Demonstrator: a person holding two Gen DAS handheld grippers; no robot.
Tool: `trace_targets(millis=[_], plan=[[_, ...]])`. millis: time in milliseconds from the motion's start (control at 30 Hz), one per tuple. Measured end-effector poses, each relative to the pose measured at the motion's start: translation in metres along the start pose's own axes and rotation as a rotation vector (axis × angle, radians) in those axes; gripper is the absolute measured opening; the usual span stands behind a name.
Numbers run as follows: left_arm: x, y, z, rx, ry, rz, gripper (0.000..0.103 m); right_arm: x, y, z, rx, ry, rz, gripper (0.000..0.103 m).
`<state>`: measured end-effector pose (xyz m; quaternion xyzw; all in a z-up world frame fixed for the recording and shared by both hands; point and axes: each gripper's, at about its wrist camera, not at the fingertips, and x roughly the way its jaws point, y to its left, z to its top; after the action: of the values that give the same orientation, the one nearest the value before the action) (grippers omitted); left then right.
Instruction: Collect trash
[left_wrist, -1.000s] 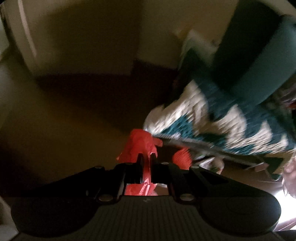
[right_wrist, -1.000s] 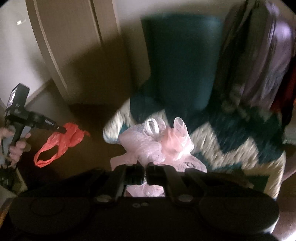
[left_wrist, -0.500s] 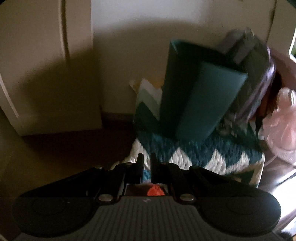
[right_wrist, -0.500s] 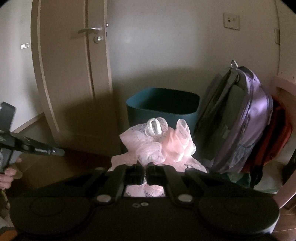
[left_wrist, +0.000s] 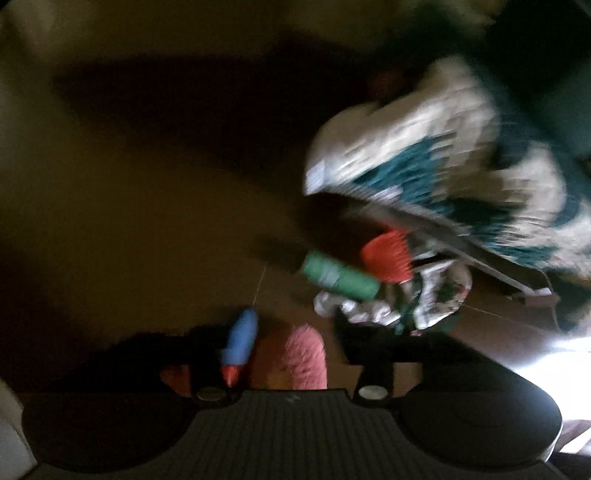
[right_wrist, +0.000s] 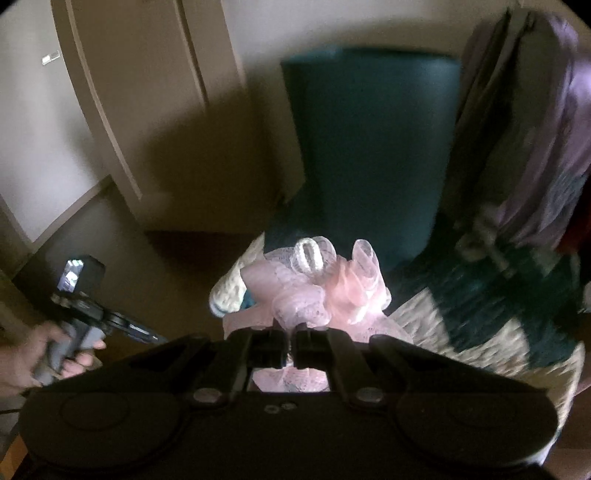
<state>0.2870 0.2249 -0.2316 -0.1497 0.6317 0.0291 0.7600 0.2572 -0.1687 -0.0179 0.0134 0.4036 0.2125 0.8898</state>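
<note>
My left gripper (left_wrist: 284, 339) points down at the dim floor and its jaws are opening, wide apart. In the blurred picture a pink fuzzy thing (left_wrist: 291, 354) and a blue piece with a red tip (left_wrist: 240, 339) lie between them; I cannot tell whether either touches a finger. A green can (left_wrist: 340, 275), an orange-red ribbed thing (left_wrist: 386, 258) and a crumpled white wrapper (left_wrist: 369, 310) lie just beyond. My right gripper (right_wrist: 290, 332) is shut on a pink-white mesh bundle (right_wrist: 314, 291), in front of the teal bin (right_wrist: 369, 147).
A teal-and-white zigzag rug (left_wrist: 424, 147) lies under the bin, its edge beside the litter. A purple backpack (right_wrist: 535, 129) leans right of the bin. A beige door (right_wrist: 129, 92) stands at the left. A hand (right_wrist: 22, 362) holds the left gripper (right_wrist: 153, 336) low at left.
The red plastic bag that my left gripper held is gone from it, and its jaws have opened. That view swung up toward the bin, then down to the floor. The right keeps its bundle.
</note>
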Motion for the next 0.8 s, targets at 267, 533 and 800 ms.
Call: trace_targets(millis=[267, 533, 800], plan=[[0.129, 0.086, -0.031, -0.289, 0.211, 0.041, 0.083, 0.063, 0.003, -0.008, 0.012, 0.084, 0.024, 0.003], [0.229, 0.120, -0.058, -0.467, 0.343, 0.052, 0.083, 0.107, 0.010, -0.019, 0.001, 0.172, 0.012, 0.003], [0.288, 0.116, -0.075, -0.406, 0.433, 0.134, 0.083, 0.141, 0.010, -0.028, -0.019, 0.249, 0.007, 0.003]])
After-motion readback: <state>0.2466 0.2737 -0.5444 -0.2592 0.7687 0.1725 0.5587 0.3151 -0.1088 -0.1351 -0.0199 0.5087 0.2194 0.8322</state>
